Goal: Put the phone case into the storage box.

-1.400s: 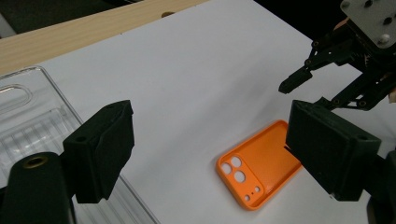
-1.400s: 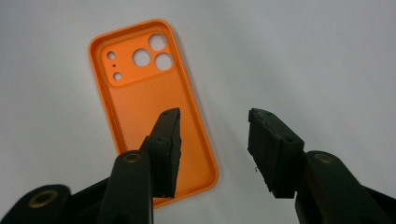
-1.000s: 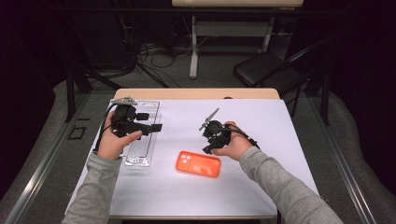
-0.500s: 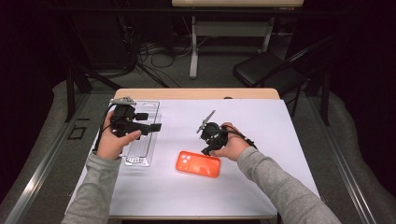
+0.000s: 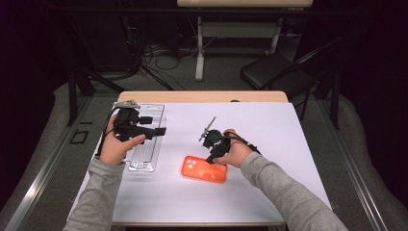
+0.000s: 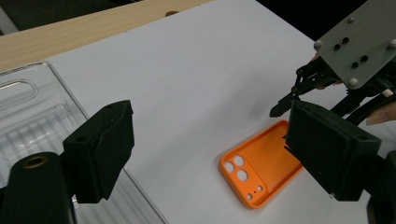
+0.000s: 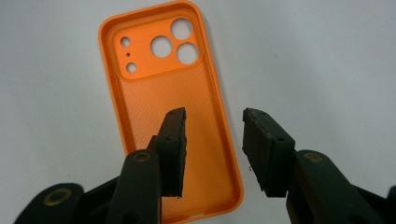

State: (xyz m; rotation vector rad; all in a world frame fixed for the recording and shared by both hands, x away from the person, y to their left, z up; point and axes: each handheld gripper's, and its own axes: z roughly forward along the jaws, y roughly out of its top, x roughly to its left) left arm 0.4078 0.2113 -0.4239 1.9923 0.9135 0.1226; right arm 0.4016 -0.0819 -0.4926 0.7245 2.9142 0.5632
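Orange phone case: lies flat, hollow side up, on the white sheet of the bench; camera cut-outs at the end away from the right tongs; nothing holds it.
Right tongs: jaws part-open and have just been closing; they straddle one long rim of the case near its plain end, one jaw over the inside floor, the other over the sheet outside; pads not yet pressing on the rim as far as the right gripper view shows; nothing held.
Left tongs: jaws wide apart, empty; hanging above the clear plastic tray at the left of the bench, aimed toward the case.
Risk 1, slip: rim is thin and springy; a bite on the lip alone, prob. too shallow, could let the case pop out or flex on lift.
Risk 2, skid: case sits loose on a smooth sheet; if one jaw lands first it may shove the case sideways, so the pinch misses.
Risk 3, swing: grip is at one end; once lifted the far end with the cut-outs could droop and twist in the pads.
Risk 4, clash: right tongs show just beside the left jaws in the left gripper view; if both close in on the case, jaws or cables could foul.
Risk 5, tray: clear and hard to read; a placement there could catch its raised edge.
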